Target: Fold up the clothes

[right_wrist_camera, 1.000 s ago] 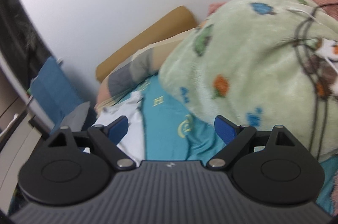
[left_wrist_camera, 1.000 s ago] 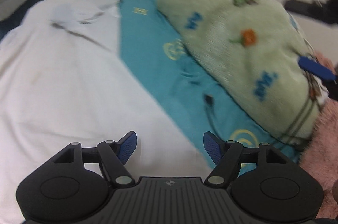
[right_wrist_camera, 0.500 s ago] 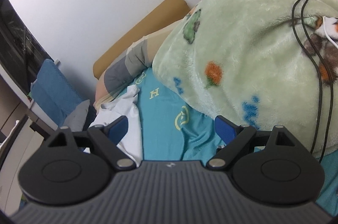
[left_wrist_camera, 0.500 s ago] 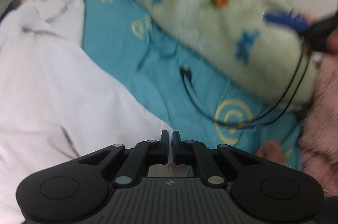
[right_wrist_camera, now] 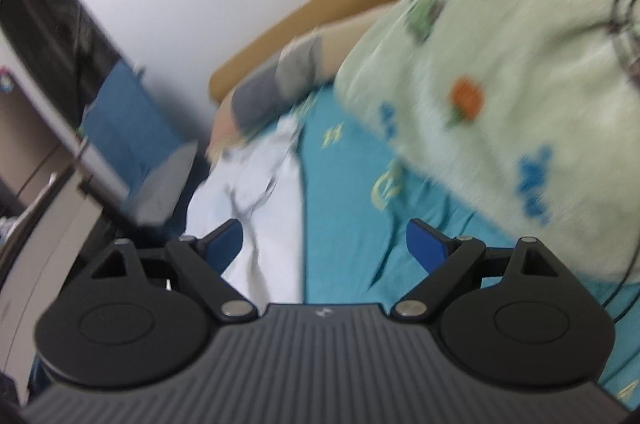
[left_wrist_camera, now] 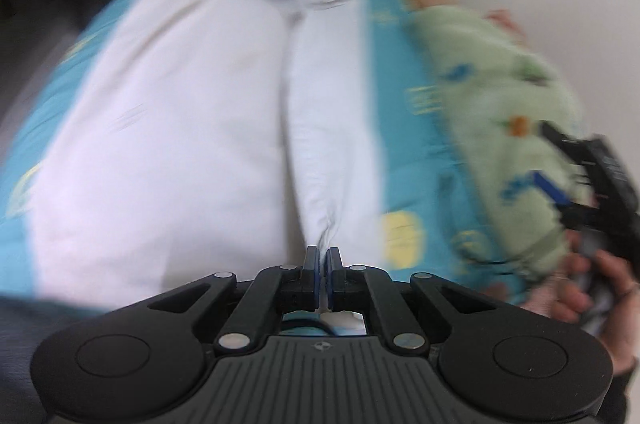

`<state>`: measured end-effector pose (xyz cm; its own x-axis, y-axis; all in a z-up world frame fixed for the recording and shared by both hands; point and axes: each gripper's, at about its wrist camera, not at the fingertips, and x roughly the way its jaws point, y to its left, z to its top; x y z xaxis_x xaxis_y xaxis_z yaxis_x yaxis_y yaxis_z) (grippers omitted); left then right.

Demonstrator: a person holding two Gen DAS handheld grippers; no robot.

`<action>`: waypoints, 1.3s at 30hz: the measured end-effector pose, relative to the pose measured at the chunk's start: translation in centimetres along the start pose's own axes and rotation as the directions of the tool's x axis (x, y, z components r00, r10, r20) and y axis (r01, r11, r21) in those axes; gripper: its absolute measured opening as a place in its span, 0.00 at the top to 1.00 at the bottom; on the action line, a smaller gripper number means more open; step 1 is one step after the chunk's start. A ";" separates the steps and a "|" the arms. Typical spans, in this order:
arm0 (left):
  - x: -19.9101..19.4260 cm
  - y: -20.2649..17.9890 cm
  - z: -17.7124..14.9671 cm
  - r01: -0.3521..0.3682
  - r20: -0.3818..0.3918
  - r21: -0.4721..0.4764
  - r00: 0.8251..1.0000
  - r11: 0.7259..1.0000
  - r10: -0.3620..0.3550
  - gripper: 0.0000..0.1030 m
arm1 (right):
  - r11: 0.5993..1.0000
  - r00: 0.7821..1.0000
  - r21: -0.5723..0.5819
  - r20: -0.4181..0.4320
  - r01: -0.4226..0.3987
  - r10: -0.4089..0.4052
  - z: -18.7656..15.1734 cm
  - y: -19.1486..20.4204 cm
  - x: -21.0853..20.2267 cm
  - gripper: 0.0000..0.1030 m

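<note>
**Bedroom scene: left gripper pinching a white garment on a teal sheet**

Bedroom with a pale wall behind, and a bed covered by a teal sheet (left_wrist_camera: 404, 128) printed with yellow marks. On that sheet lies a white garment (left_wrist_camera: 192, 128), spread lengthwise away from the camera, with a long crease running down its middle. Both views are blurred.

At the near end of the crease, the left gripper (left_wrist_camera: 321, 262) has its jaws pressed almost together on a gathered tuck of the white cloth, which puckers just above the tips. The right gripper (right_wrist_camera: 323, 238) hangs above the sheet with its jaws spread wide, holding nothing; the garment's edge (right_wrist_camera: 256, 192) sits below its left finger.

Right of the garment, a green fleece blanket (left_wrist_camera: 496, 96) is heaped on the bed. A tan headboard (right_wrist_camera: 312, 24) stands against the wall.

Risks, as a judgement: the pinch looks small, so the thin cloth could slip free if pulled fast. With only one end held, the fold may land crooked or bunch along the crease. The blanket lies near enough to catch the moving cloth.
</note>
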<state>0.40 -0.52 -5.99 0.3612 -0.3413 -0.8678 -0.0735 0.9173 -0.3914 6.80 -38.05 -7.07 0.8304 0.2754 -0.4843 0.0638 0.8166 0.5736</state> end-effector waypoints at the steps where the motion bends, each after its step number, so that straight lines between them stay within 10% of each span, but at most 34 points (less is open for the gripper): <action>1: 0.5 0.9 0.2 -0.020 -0.017 -0.033 1.000 0.999 0.019 0.96 | 1.000 0.999 -0.006 -0.032 -0.014 0.014 -0.4 0.4 0.6 0.13; 4: 1.8 2.6 0.8 -0.002 -0.056 -0.125 0.998 0.992 -0.005 0.95 | 0.995 0.984 0.040 -0.152 -0.087 0.092 -2.4 1.0 2.3 0.13; 9: 3.8 3.9 2.0 -0.034 -0.088 -0.175 0.996 0.984 0.018 0.53 | 0.984 0.918 0.132 -0.363 -0.118 0.159 -6.5 1.7 5.1 0.22; 18: 7.4 3.6 3.2 -0.043 -0.153 -0.122 0.988 0.992 0.024 0.53 | 0.996 0.812 0.037 -0.577 -0.083 0.089 -10.8 3.8 7.8 0.48; 20: 7.4 3.0 3.3 -0.060 -0.140 -0.074 0.989 0.995 0.049 0.78 | 0.996 0.799 -0.012 -0.598 -0.087 0.062 -11.5 4.5 8.1 0.63; 22: 7.6 2.9 3.0 -0.050 -0.168 -0.054 0.985 0.997 0.040 0.99 | 0.993 0.801 -0.084 -0.598 -0.081 0.015 -12.0 5.3 7.8 0.86; 31: 5.2 0.3 1.9 -0.074 -0.116 0.130 0.989 0.989 0.089 0.96 | 0.983 0.802 -0.170 -0.596 -0.068 -0.048 -12.4 6.2 6.1 0.89; 35: 3.5 -1.1 1.2 -0.088 -0.041 0.203 0.994 0.975 0.099 0.53 | 0.982 0.857 -0.184 -0.513 -0.051 -0.052 -11.1 6.1 4.4 0.81; 37: 2.7 -2.0 2.2 -0.108 0.026 0.240 0.994 0.965 0.105 0.38 | 0.984 0.898 -0.173 -0.437 -0.028 -0.052 -9.9 5.8 3.3 0.43; 39: 1.9 -3.0 3.7 -0.138 0.099 0.270 0.988 0.953 0.115 0.25 | 0.988 0.934 -0.156 -0.355 -0.006 -0.050 -8.6 5.3 2.4 0.28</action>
<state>4.76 -3.13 -5.36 0.4410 -0.2114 -0.8723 0.1307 0.9766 -0.1707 4.35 -28.70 -10.84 0.5755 0.3965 -0.7153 -0.0285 0.8838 0.4670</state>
